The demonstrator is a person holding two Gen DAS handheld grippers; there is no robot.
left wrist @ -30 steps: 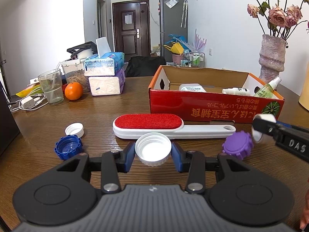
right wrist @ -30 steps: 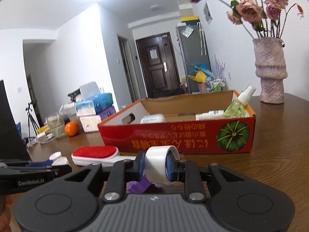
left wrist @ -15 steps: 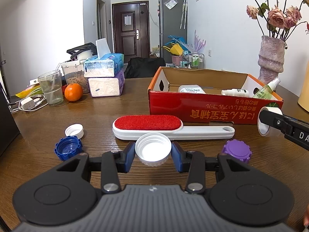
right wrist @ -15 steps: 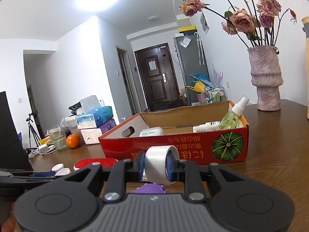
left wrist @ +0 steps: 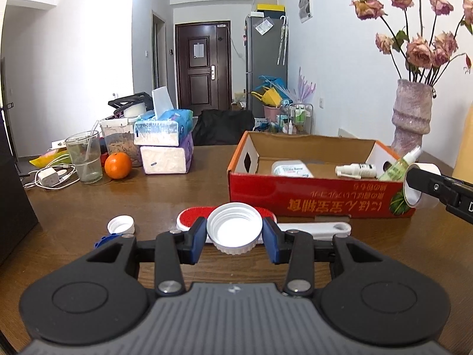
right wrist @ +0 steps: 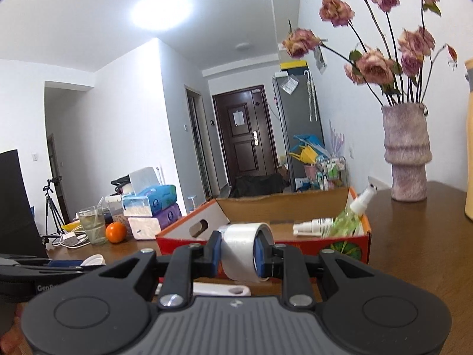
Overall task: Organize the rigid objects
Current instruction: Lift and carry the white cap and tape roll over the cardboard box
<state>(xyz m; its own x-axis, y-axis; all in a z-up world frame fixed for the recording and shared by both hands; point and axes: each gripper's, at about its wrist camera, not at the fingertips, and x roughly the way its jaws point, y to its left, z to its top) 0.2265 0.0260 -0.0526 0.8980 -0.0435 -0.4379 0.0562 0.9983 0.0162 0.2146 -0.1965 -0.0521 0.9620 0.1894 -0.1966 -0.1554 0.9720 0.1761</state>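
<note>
Tape roll (right wrist: pixel 243 251) sits pinched in your right gripper (right wrist: pixel 238 256) just before the red box (right wrist: pixel 298 207); your left gripper (left wrist: pixel 234 238) clamps the white lid (left wrist: pixel 234 230) above the counter (left wrist: pixel 118 201). Clear the near wall before releasing, one hand at a time.

We see a wooden table (left wrist: pixel 165 195) with clutter at its ten o'clock corner: a glass (left wrist: pixel 84 159) with a straw, an orange (left wrist: pixel 117 165) just beside it, a white charger (left wrist: pixel 48 177) with cables, and two tissue packs (left wrist: pixel 165 145) stacked one on the other. A jar (left wrist: pixel 118 145) stands behind the orange. At two o'clock a vase (left wrist: pixel 412 118) holds dried roses (left wrist: pixel 419 50). At twelve, beyond the table, we see a dark door (left wrist: pixel 202 68) and a grey fridge (left wrist: pixel 266 62). A tripod (right wrist: pixel 51 207) stands at nine in the right view.
</note>
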